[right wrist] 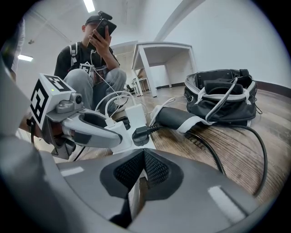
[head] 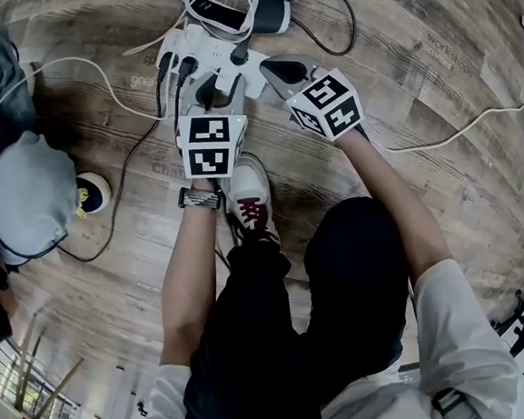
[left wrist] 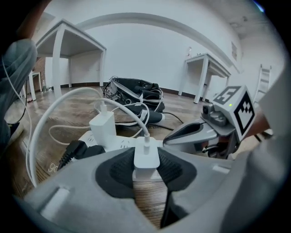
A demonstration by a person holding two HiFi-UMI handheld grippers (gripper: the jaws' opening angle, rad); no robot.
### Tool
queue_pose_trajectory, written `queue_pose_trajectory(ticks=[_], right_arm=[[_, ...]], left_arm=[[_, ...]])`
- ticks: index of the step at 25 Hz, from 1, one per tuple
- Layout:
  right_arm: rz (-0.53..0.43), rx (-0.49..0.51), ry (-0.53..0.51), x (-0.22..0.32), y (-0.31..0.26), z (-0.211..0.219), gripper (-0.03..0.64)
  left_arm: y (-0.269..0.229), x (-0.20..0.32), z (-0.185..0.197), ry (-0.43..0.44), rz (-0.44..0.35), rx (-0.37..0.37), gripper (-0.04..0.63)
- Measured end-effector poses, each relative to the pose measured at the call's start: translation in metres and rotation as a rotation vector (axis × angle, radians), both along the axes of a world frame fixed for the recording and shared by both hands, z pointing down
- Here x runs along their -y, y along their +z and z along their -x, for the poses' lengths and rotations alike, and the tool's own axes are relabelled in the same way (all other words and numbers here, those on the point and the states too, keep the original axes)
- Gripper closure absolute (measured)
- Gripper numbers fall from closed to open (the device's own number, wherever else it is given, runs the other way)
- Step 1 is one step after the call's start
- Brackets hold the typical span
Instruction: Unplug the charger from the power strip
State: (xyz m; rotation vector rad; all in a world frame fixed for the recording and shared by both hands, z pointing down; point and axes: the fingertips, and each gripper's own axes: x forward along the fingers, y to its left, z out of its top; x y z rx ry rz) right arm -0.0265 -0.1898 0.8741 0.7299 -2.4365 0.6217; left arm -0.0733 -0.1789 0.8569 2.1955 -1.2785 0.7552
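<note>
From the head view, my left claw [head: 222, 91] and my right claw [head: 279, 68] both reach down to the near edge of the white power strip [head: 203, 54] on the wooden floor [head: 433, 79]. My shoe [head: 249, 191] sits just behind the left claw.

In the left gripper view, my jaws pinch the small white charger [left wrist: 146, 154] from both sides, with its cable rising from the top. It stands upright at the strip's near edge. I cannot tell whether its prongs are seated. Farther left on the strip are a larger white adapter [left wrist: 103, 127] and black plugs [left wrist: 75, 150]. My right claw hangs just to the right.

In the right gripper view, my jaws are pressed together with nothing between them. The strip lies just beyond, a black bag [right wrist: 223, 95] far right, and a seated person [right wrist: 86, 63] far left.
</note>
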Motion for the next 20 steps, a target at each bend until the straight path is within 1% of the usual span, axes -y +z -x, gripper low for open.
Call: queue_pose_trajectory(ticks=[3,6,8,11,12,14,15,17,20], right_arm=[[0.001,0.001,-0.001,0.0001,-0.0003,0.0006,0.615],[0.002,0.003,-0.003,-0.0008,-0.0003,0.0008,0.615],[0.001,0.002,-0.006,-0.0009,-0.0004,0.0005,0.615],[0.000,-0.003,-0.007,-0.0009,0.0000,0.0007,0.615],[-0.001,-0.005,-0.008,-0.0008,0.0001,0.0008,0.615],[-0.002,-0.009,-0.010,-0.0008,0.0002,0.0009,0.615],[-0.002,-0.010,-0.011,-0.0009,0.0003,0.0010,0.615],[-0.003,-0.012,-0.014,-0.0013,0.0004,0.0014,0.615],[-0.004,-0.015,-0.014,-0.0016,0.0003,0.0014,0.615]], left_arm=[[-0.0003,-0.0001,0.0011,-0.021,0.007,-0.049,0.453],[-0.0003,-0.0011,0.0016,-0.021,0.000,-0.047,0.453],[-0.0003,-0.0016,0.0008,0.000,-0.015,-0.008,0.454],[-0.0006,-0.0028,-0.0017,0.050,-0.041,0.104,0.456],[-0.0007,-0.0031,-0.0025,0.059,-0.047,0.128,0.456],[-0.0007,-0.0027,-0.0028,0.062,-0.058,0.138,0.456],[-0.0005,-0.0024,-0.0022,0.057,-0.058,0.127,0.456],[-0.0003,-0.0025,-0.0001,0.037,-0.045,0.076,0.456],[-0.0006,-0.0031,0.0029,-0.015,-0.006,-0.042,0.453]])
